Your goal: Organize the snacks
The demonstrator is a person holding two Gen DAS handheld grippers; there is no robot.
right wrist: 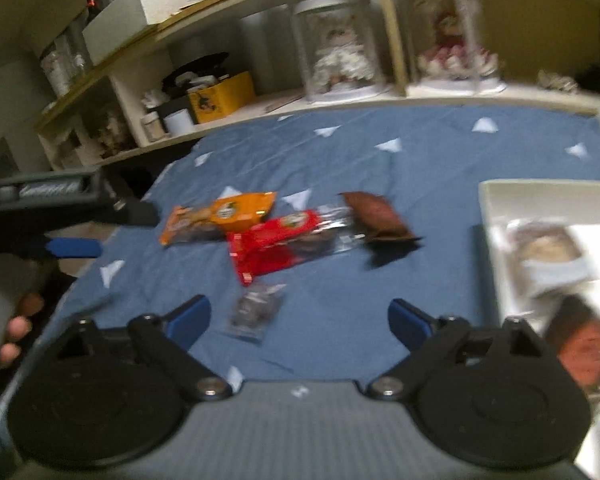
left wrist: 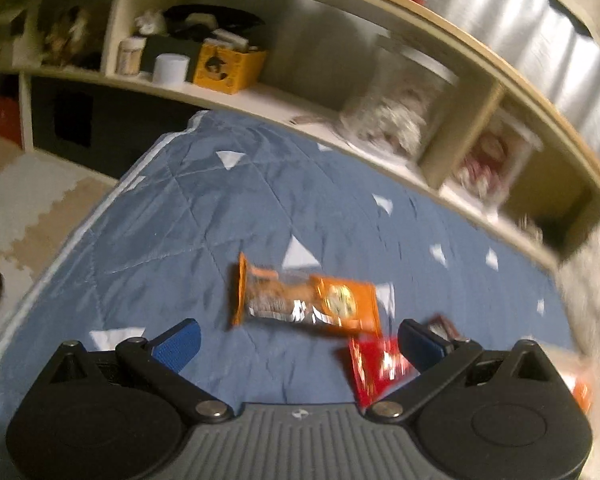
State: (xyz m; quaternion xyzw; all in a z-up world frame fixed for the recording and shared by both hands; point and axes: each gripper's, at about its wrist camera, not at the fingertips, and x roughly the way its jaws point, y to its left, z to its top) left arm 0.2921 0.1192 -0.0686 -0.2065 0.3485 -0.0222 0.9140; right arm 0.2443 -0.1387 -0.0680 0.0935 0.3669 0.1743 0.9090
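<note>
We hold both grippers over a blue quilt with white triangles. Our left gripper stands wide open with nothing between its jaws, just short of the orange snack packet, which overlaps a red packet. Our right gripper is open too, its pads clear of the small dark packet lying between them. A brown packet lies beyond, and a white tray at right holds more snacks
</note>
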